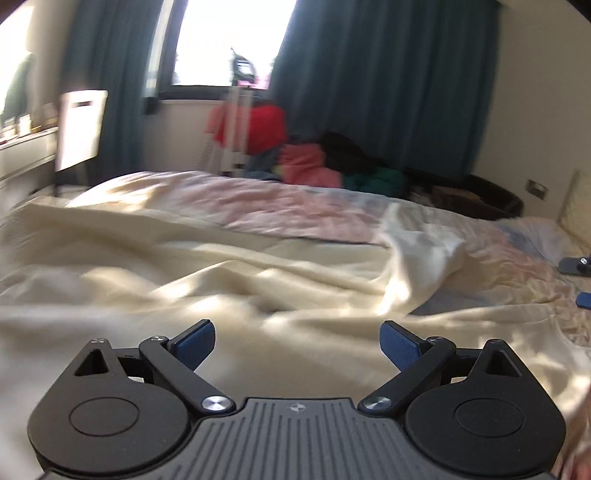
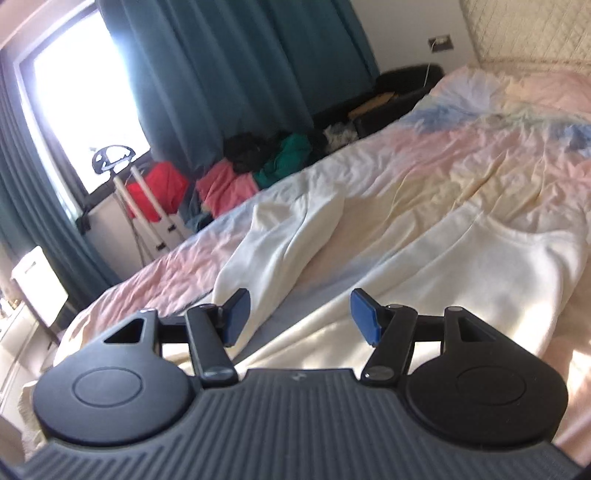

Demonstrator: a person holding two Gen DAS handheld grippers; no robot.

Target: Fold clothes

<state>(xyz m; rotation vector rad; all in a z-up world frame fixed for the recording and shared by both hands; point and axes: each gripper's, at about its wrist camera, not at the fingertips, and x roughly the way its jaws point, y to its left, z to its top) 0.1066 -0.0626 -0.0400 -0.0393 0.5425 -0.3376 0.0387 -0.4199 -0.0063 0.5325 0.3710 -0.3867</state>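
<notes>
Left gripper (image 1: 297,341): fingers spread wide, blue pads (image 1: 194,345) facing each other, nothing between them. It hangs low over a cream garment (image 1: 184,266) that lies rumpled on the bed (image 1: 295,206) — folds and patches of sunlight run across the cloth. View is blurred.

Right gripper (image 2: 299,315): fingers likewise released, gap empty. Below and ahead of it the same garment (image 2: 480,266) is spread on the pastel bedspread; from this view it reads as a sweatshirt, neckline to the right, one sleeve (image 2: 280,243) stretched out to the left and away from the body, with a strip of bedspread showing between sleeve and body. The left pad overlaps the sleeve's near edge in the picture; contact cannot be told.

In the left wrist view, part of the right gripper's fingers (image 1: 578,266) shows at the far right edge, above the bedspread.

Beyond the far side of the bed — a pile of clothes (image 2: 255,166) in red, pink, black and green, against teal curtains (image 2: 229,66). Bright window (image 2: 81,99) to the left. Quilted headboard (image 2: 528,29) at upper right of the right wrist view.
</notes>
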